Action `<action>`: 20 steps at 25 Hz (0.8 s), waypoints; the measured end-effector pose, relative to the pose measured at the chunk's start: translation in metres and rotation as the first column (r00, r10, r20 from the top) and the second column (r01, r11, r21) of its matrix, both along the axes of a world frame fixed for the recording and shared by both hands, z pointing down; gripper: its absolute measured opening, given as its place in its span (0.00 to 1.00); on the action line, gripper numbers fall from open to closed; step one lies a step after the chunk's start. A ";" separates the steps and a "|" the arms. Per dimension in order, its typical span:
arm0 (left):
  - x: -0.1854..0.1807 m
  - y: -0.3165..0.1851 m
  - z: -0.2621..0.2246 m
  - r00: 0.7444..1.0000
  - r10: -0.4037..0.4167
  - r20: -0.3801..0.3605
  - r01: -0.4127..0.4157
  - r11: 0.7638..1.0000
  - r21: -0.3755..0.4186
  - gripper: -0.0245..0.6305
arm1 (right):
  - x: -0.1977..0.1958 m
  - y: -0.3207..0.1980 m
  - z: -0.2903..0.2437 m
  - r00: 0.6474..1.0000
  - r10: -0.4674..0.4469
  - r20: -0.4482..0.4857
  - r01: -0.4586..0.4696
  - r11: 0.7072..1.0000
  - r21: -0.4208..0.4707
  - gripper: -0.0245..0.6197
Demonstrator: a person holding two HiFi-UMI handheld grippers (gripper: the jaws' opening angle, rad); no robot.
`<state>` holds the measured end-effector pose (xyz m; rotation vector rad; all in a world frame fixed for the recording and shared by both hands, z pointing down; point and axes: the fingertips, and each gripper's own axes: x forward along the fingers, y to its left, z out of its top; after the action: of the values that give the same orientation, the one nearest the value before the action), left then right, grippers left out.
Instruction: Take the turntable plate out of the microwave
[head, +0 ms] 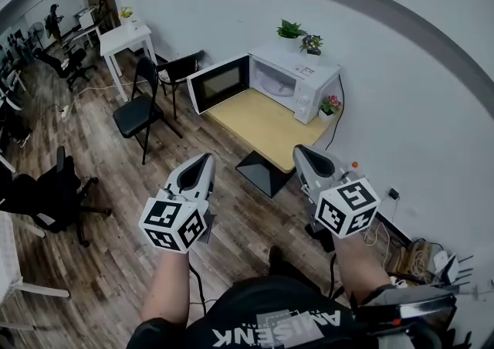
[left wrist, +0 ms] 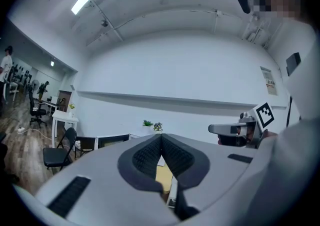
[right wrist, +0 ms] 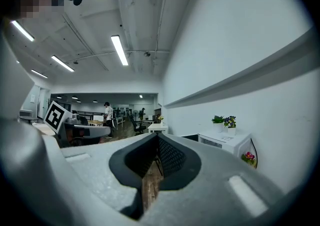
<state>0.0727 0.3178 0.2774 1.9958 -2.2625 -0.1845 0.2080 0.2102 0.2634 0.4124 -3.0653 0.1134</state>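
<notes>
Head view: white boxy microwave (head: 299, 82) well ahead of us, door open.
Left gripper (head: 203, 163): clenched, empty.
Right gripper (head: 303, 153): clenched, empty, likely nearer.

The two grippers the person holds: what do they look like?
The left gripper and right gripper are pale grey, tapered shells. Each carries a white cube with black square markers. Their fingers have dark, ribbed pads. The person wears a black shirt.
</notes>
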 end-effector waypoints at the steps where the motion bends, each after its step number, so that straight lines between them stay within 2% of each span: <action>1: -0.001 -0.003 0.001 1.000 0.010 0.002 -0.010 1.000 -0.004 0.04 | -0.003 -0.003 0.000 1.000 -0.003 0.000 0.003 1.000 0.002 0.04; 7: -0.024 -0.030 0.000 1.000 -0.010 0.022 0.010 1.000 -0.009 0.04 | -0.033 -0.035 -0.001 0.999 -0.034 0.017 0.034 0.999 0.011 0.04; 15: -0.066 -0.094 -0.014 1.000 -0.014 0.017 0.013 1.000 0.017 0.04 | -0.088 -0.112 -0.004 0.995 -0.081 0.050 0.081 0.997 0.007 0.04; 20: -0.090 -0.149 -0.013 1.000 0.002 0.021 -0.001 1.000 -0.021 0.04 | -0.123 -0.164 -0.007 0.993 -0.100 0.062 0.100 0.995 0.001 0.04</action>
<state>-0.0173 0.1686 0.2646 1.9982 -2.2657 -0.1392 0.0847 0.0461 0.2564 0.2593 -3.1396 0.1285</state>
